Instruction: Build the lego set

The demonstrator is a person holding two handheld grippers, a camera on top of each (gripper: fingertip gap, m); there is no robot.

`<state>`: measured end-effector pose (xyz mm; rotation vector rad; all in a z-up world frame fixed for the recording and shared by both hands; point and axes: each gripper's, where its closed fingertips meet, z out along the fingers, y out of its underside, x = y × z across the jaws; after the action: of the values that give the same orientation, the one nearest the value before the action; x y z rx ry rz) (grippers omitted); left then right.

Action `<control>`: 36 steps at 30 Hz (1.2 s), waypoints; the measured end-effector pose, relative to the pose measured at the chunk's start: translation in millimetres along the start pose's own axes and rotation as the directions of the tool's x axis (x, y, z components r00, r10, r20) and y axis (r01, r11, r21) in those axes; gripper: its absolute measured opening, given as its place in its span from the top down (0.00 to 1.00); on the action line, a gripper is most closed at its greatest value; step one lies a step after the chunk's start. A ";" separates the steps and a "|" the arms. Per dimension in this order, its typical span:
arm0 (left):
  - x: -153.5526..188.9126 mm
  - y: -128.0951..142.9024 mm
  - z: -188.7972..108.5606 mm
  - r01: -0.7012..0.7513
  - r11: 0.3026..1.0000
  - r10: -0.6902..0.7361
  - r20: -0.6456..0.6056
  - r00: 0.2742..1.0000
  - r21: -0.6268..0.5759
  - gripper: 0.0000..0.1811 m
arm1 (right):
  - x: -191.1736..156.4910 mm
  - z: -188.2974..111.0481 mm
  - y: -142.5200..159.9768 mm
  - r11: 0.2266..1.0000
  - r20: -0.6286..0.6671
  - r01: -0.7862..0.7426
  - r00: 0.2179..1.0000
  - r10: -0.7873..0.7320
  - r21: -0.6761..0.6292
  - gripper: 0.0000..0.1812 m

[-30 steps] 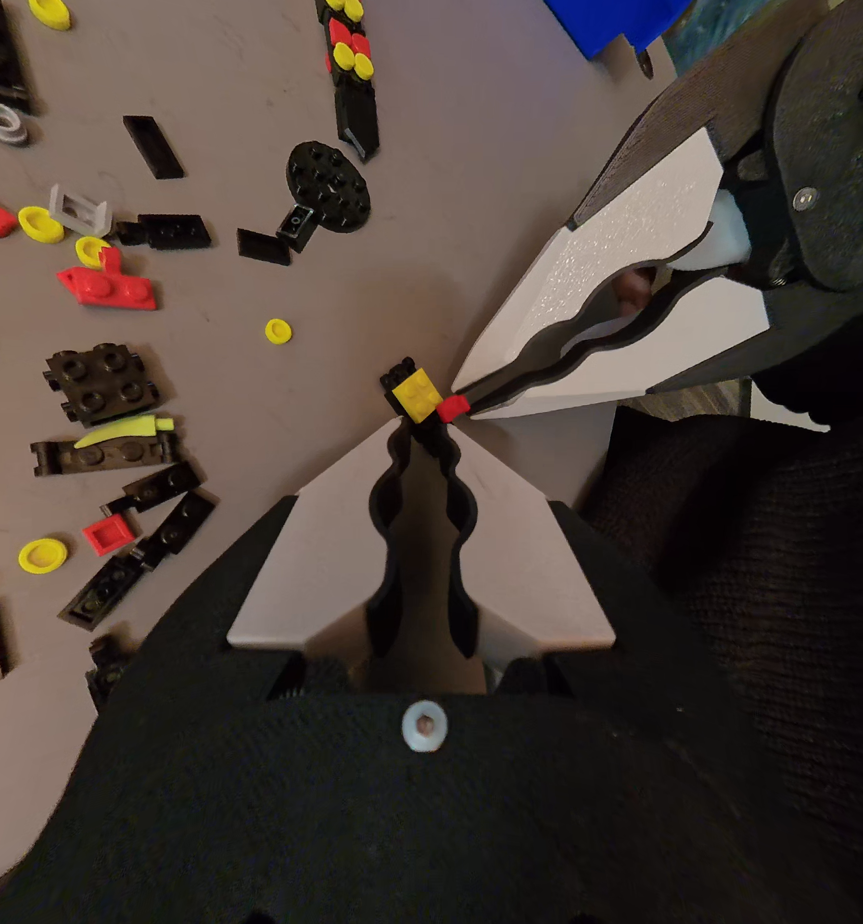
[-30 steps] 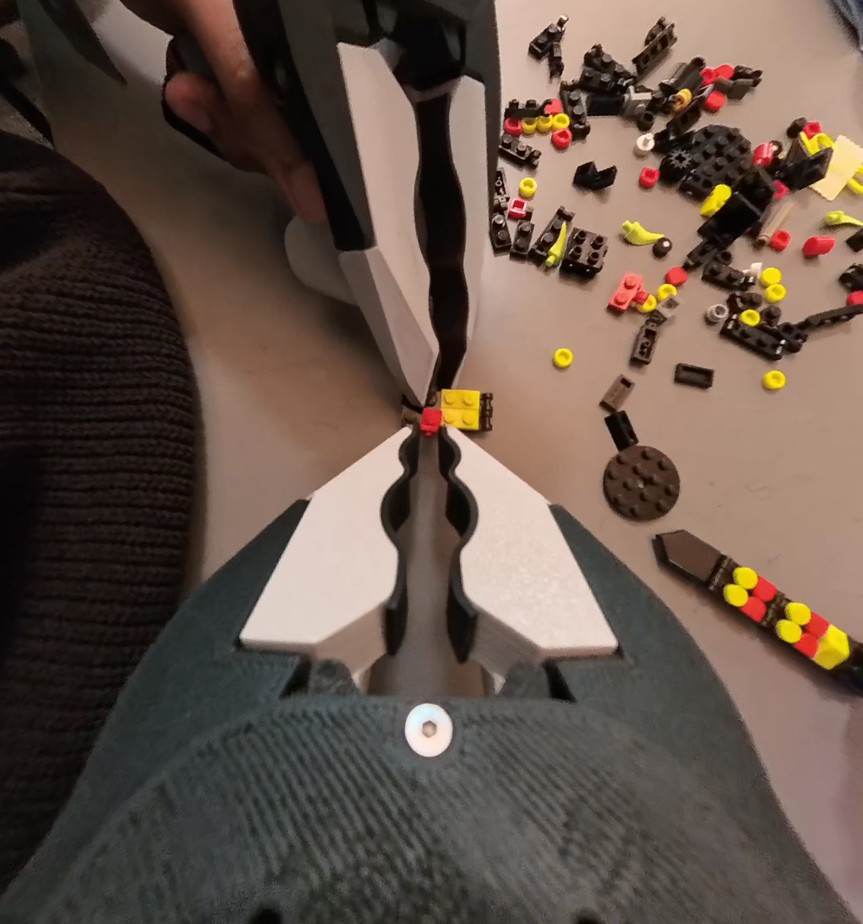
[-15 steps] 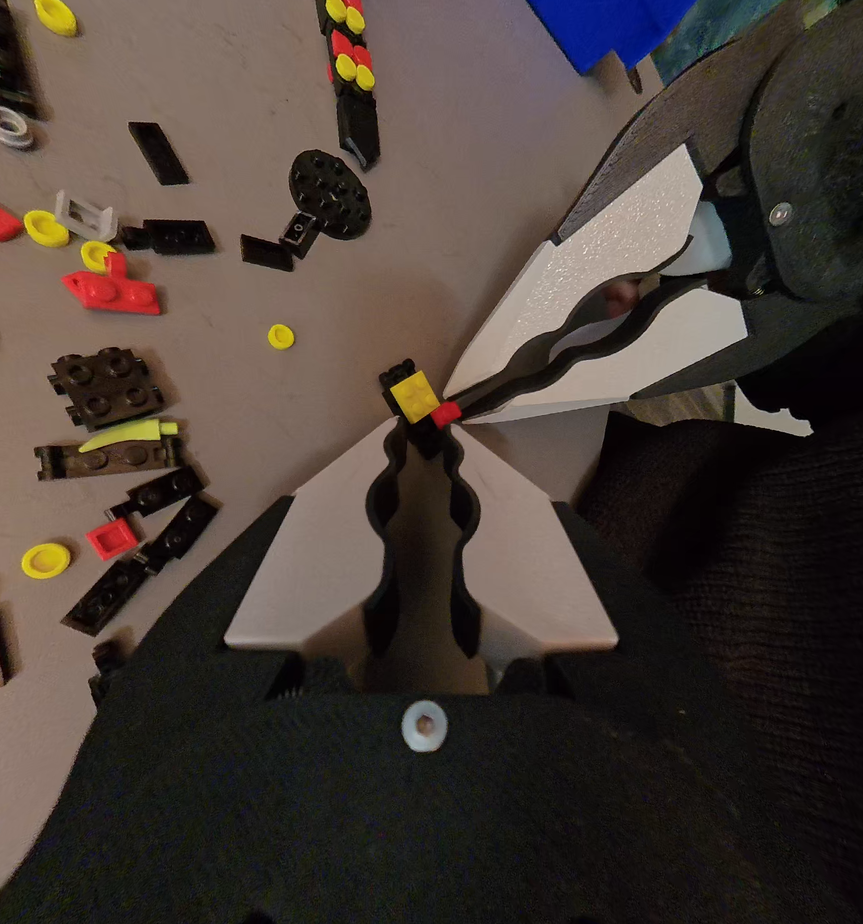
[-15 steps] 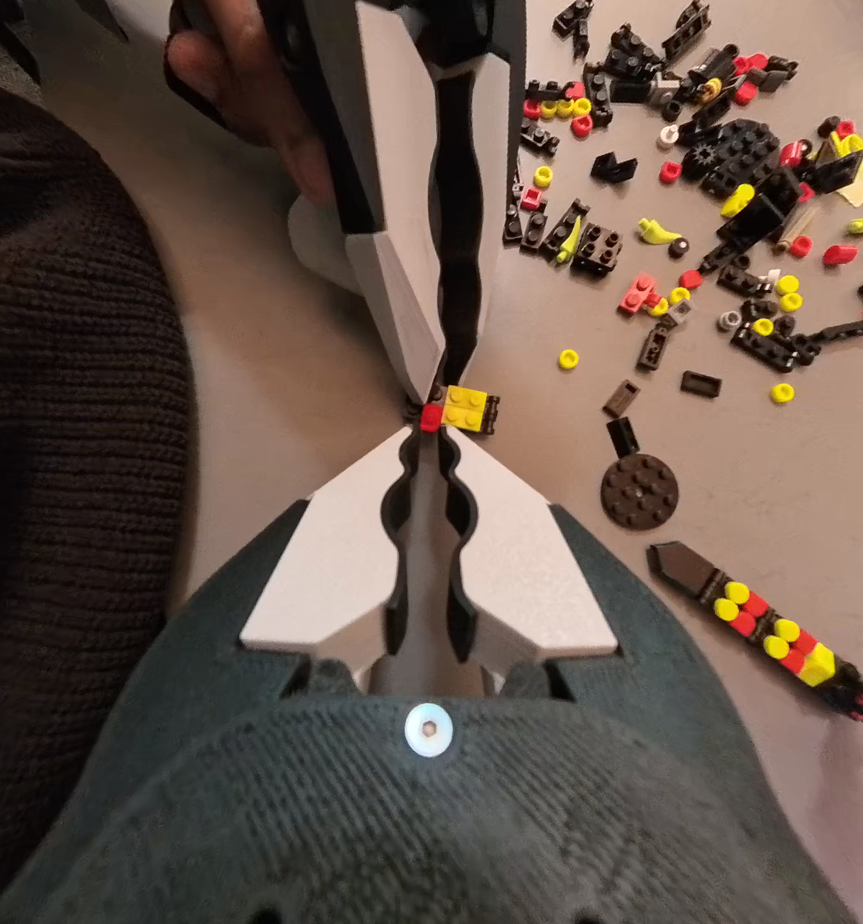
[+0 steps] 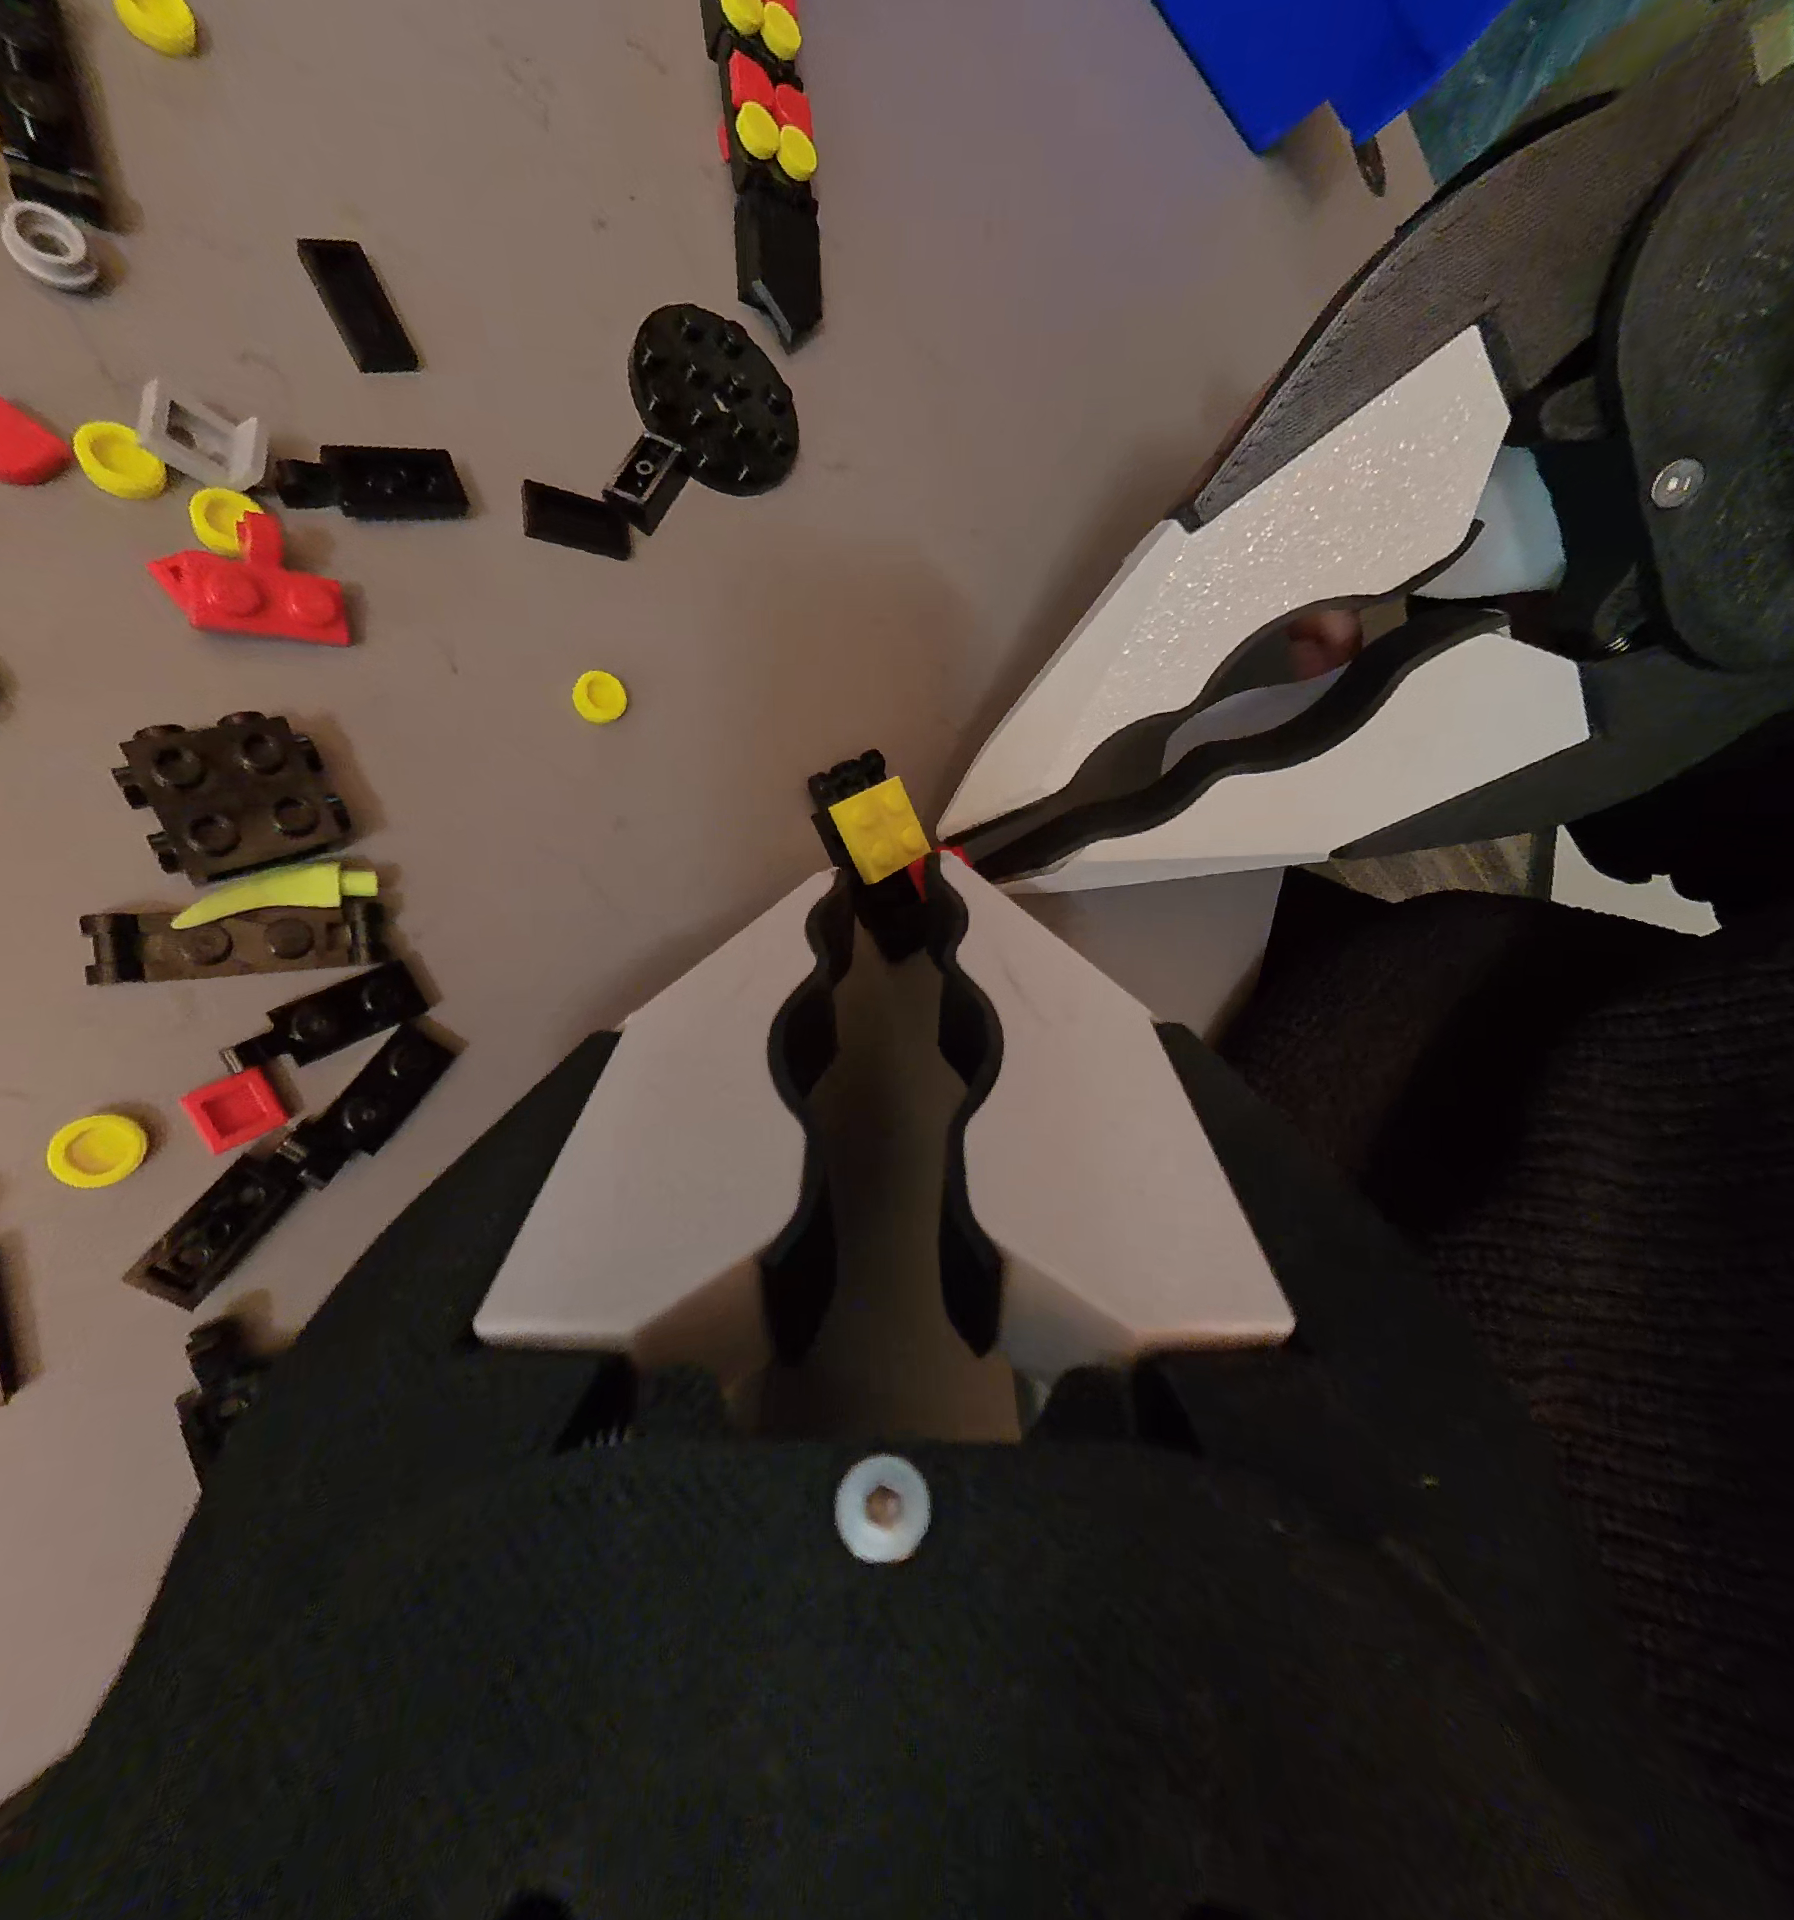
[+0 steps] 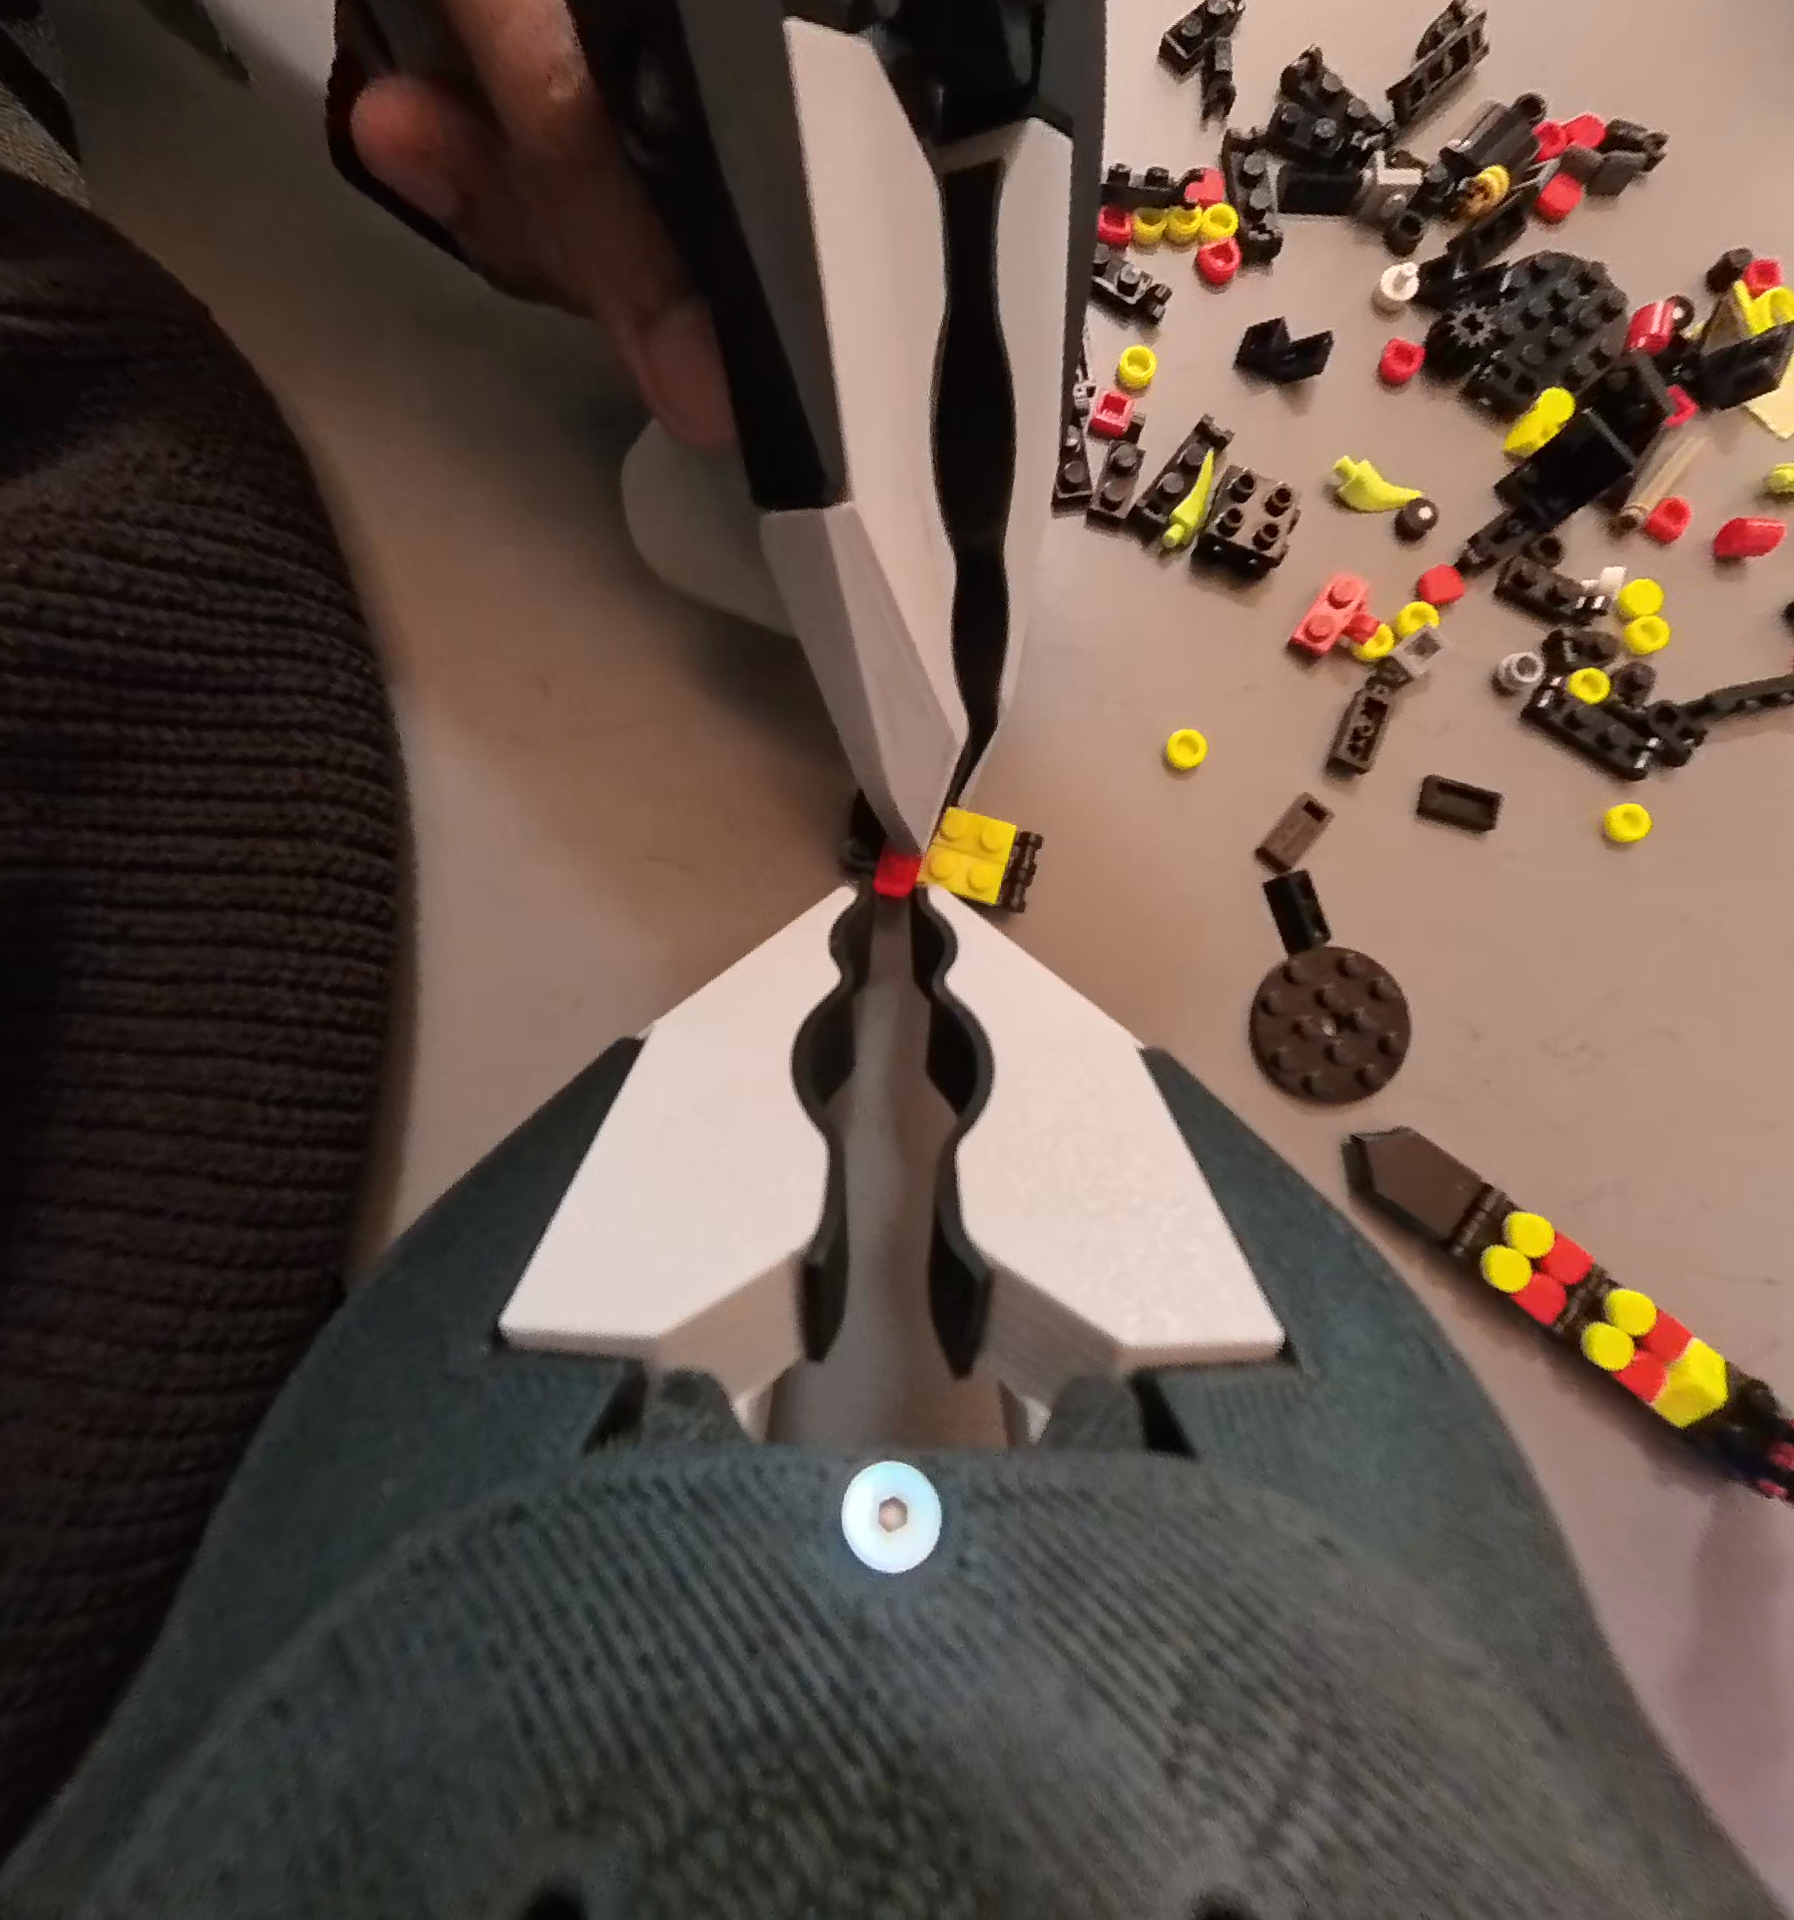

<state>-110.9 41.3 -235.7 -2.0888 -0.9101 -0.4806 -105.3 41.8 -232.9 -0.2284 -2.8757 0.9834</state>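
Note:
My left gripper (image 5: 888, 899) is shut on a small black assembly topped by a yellow plate (image 5: 877, 829) and holds it above the table. It also shows in the right wrist view (image 6: 966, 852), where the left gripper (image 6: 924, 821) comes down from the top. My right gripper (image 6: 888, 904) is shut on a small red piece (image 6: 895, 871) and presses it against the assembly beside the yellow plate. In the left wrist view the right gripper (image 5: 960, 842) comes in from the right, and only a sliver of the red piece (image 5: 950, 856) shows.
A long black strip with yellow and red studs (image 6: 1558, 1278) and a round black plate (image 6: 1329, 1021) lie to the right. Several loose black, red and yellow pieces (image 6: 1495, 436) are scattered across the grey table (image 5: 519, 810). A dark knitted sleeve (image 6: 124, 727) fills the near side. A blue bin (image 5: 1308, 52) is far off. My left and right fingertips are right by each other.
The red piece has moved in tight against the assembly; less of it shows in the left wrist view. Both grippers have stayed shut and shifted only slightly.

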 end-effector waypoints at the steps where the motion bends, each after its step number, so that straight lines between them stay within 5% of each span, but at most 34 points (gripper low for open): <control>1: 0.1 0.3 0.0 -0.002 1.000 0.002 0.003 1.000 -0.001 0.93 | 0.0 -0.1 0.0 1.000 0.001 -0.003 1.000 0.003 -0.001 0.97; 28: -2.8 4.5 -2.8 -0.033 0.999 0.035 0.055 0.998 -0.026 0.94 | 1.8 0.9 -2.2 0.990 0.003 -0.138 0.990 0.138 0.009 0.97; 36: -7.9 8.8 -12.8 -0.002 1.000 0.003 0.020 1.000 -0.010 0.95 | 5.2 0.1 6.2 0.982 0.025 -0.188 0.982 0.188 0.022 0.87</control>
<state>-110.0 24.0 -237.1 -2.1073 -0.9183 -0.4647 -109.8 47.5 -236.6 -0.4987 -2.9026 1.0557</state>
